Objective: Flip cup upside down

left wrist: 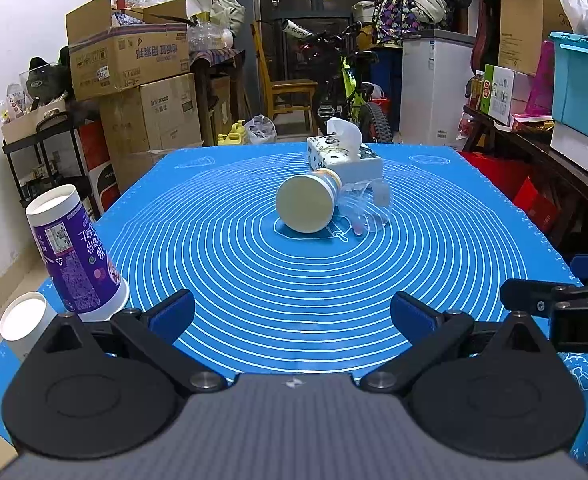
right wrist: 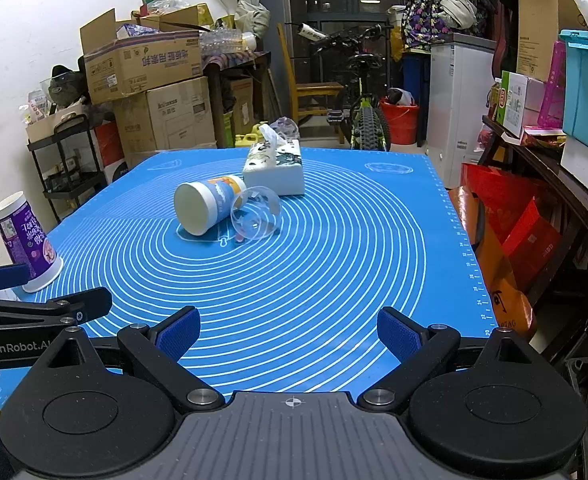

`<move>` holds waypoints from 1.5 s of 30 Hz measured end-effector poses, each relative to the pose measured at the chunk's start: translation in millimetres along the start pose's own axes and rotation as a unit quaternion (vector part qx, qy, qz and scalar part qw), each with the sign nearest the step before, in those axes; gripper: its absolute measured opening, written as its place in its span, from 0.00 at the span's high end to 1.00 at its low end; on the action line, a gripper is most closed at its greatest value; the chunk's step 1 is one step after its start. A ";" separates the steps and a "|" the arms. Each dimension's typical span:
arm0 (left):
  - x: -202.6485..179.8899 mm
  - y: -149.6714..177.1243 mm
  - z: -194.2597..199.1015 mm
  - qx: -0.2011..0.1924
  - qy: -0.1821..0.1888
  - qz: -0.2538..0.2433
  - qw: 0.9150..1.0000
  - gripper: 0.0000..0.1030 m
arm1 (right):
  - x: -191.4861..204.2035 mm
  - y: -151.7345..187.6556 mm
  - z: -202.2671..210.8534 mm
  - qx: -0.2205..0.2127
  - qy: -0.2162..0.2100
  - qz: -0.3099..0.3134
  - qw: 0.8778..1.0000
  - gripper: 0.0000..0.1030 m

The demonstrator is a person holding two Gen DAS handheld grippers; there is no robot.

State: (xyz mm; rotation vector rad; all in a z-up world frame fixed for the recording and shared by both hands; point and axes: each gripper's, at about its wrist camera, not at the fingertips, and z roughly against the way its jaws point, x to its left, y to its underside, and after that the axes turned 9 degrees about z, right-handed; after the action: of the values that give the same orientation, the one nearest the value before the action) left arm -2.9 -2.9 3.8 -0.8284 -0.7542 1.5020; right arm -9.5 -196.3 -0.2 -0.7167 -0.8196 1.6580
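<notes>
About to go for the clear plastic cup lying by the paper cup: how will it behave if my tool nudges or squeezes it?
The clear plastic cup lies on its side on the mat, so a nudge would likely roll it in a curve. Its thin transparent wall probably flexes under a squeeze. It looks empty and light, and touches the paper cup, which may shift too.

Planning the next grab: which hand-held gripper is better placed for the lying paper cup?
Marginally left: the paper cup lies centred ahead of the open left hand-held gripper; it sits left of the right hand-held gripper.
</notes>
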 end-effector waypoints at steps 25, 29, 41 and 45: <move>-1.5 1.4 -1.6 -0.006 0.003 -0.004 1.000 0.00 | -1.2 0.7 2.4 -0.001 0.000 0.000 1.000 0.08; -1.4 1.2 -1.5 -0.006 0.003 -0.004 1.000 0.00 | -0.8 0.6 2.2 -0.001 0.000 0.000 1.000 0.08; -1.3 0.4 -1.0 -0.007 0.003 -0.004 1.000 0.01 | -0.7 0.5 2.2 -0.001 0.001 0.000 1.000 0.08; -1.4 0.4 -1.0 -0.008 0.003 -0.005 1.000 0.01 | -0.8 0.5 2.3 -0.001 0.001 0.000 1.000 0.08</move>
State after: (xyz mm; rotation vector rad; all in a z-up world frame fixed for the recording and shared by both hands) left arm -2.2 -4.4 3.1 -0.8390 -0.7655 1.4870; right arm -11.4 -197.5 0.8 -0.7190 -0.8206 1.6558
